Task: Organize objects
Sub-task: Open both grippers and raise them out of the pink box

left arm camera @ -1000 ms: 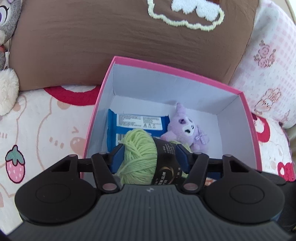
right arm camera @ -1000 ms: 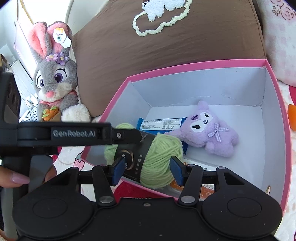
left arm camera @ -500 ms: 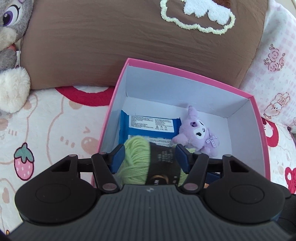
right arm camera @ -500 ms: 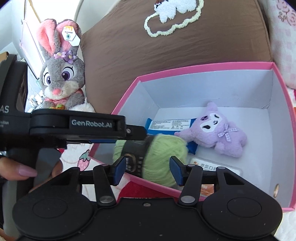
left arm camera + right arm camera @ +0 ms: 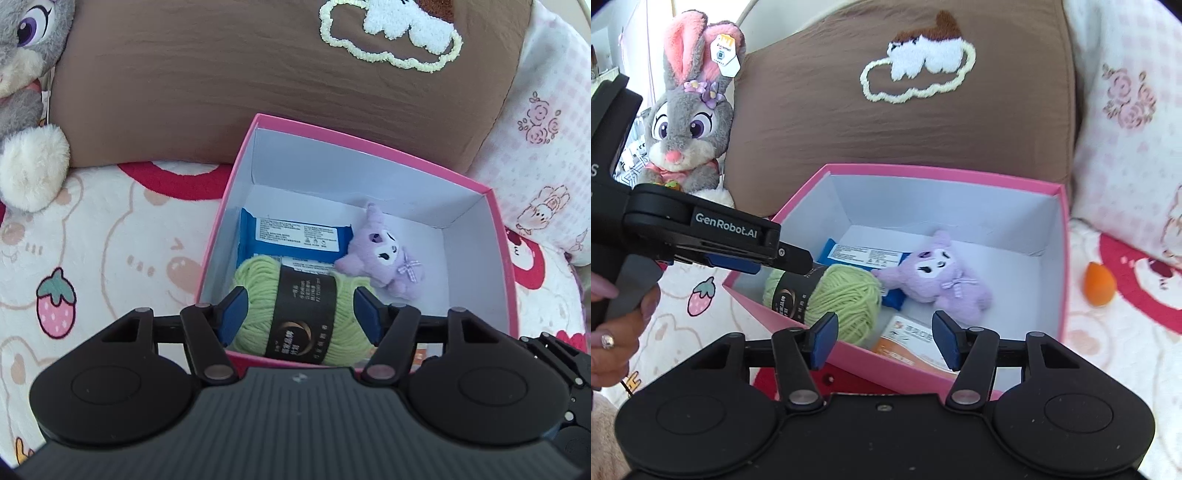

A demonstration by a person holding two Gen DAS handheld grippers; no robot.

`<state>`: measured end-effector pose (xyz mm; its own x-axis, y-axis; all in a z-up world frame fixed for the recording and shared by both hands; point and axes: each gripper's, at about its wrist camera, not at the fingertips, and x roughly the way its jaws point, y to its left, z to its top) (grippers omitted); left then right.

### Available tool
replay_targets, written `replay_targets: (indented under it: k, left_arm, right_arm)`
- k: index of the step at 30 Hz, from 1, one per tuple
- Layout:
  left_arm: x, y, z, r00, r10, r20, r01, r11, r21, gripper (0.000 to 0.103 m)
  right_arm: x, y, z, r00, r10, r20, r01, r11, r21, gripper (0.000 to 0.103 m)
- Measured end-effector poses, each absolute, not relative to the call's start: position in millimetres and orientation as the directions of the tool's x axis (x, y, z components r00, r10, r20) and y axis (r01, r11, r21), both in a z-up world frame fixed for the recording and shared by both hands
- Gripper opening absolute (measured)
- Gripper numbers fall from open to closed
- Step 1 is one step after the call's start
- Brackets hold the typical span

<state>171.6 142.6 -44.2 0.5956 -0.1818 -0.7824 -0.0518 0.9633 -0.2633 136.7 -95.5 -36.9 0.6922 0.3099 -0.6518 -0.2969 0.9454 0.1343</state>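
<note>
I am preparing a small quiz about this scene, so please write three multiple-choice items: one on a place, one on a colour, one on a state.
1. Where does the green yarn ball lie?
A. in the pink box
B. on the brown cushion
C. beside the rabbit plush

2. What colour is the small plush in the box?
A. orange
B. purple
C. grey

3. How is the right hand-held gripper?
A. shut on the yarn
B. shut on the plush
C. holding nothing

Key: 1 A, box walls surround the yarn; 2 B, its fur is purple; 3 C, its opening jaws have nothing between them.
</note>
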Motion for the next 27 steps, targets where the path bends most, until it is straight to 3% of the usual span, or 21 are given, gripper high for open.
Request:
replay_targets:
  k: [15,18,20,27]
  left_arm:
    - [126.5,118.8,-0.4,0.588,-0.141,-0.796,-0.035,0.979,-0.200,0.077]
    - [116.5,106.5,8.7,0.594,-0.126,-0.795,-0.018,0.985,-0.169,0.090]
    - [110.1,100.2,13.5,0.595,-0.137,-0.792,-0.016,0.983,-0.182,0.092]
    - [91.4,78.3,27.0,0.569,-0.145,-0.809,-0.005,0.984,-0.179,0.093]
  right_arm:
    - [92.0,-115.1,10.1,0.708,0.265,-0.655,-0.288,0.955,0.074,0.071]
    - [79.5,-120.0,18.5,0.707,0.260,-0.658,-0.304,0.951,0.049,0.072]
    - [70.1,-121.9,22.6,0.721,0.230,-0.653,-0.298,0.955,0.008,0.072]
    - [52.3,-137.9,34.4,0.697,0.235,-0.678,-0.302,0.953,0.020,0.073]
